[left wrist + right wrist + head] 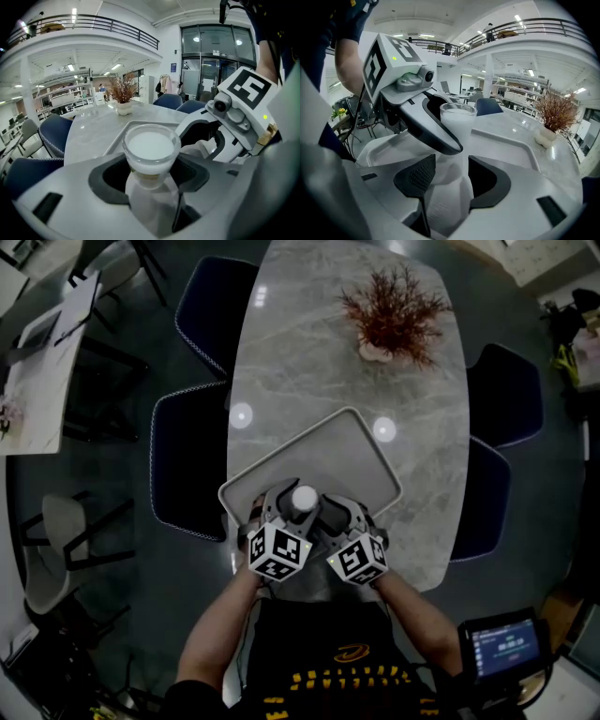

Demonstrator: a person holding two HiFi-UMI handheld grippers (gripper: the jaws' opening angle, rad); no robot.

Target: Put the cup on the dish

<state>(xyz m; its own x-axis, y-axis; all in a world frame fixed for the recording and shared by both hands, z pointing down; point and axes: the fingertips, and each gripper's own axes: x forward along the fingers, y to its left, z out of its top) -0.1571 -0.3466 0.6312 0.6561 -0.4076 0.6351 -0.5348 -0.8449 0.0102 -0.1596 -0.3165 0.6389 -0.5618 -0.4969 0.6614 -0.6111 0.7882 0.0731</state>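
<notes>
A clear glass cup (303, 497) filled with something white sits between the jaws of my left gripper (293, 508), which is shut on it. In the left gripper view the cup (151, 149) is pinched between the dark pads (111, 176), over the near end of the grey rectangular tray (347, 451). I cannot tell whether it rests on the tray. My right gripper (339, 517) is right beside it, open and holding nothing. In the right gripper view the cup (458, 117) stands just beyond the parted jaws of the right gripper (452, 180).
The tray lies on a marble oval table (309, 362) near its front end. A dried red plant (394, 315) in a white pot stands at the far end. Dark blue chairs (192, 460) flank the table on both sides.
</notes>
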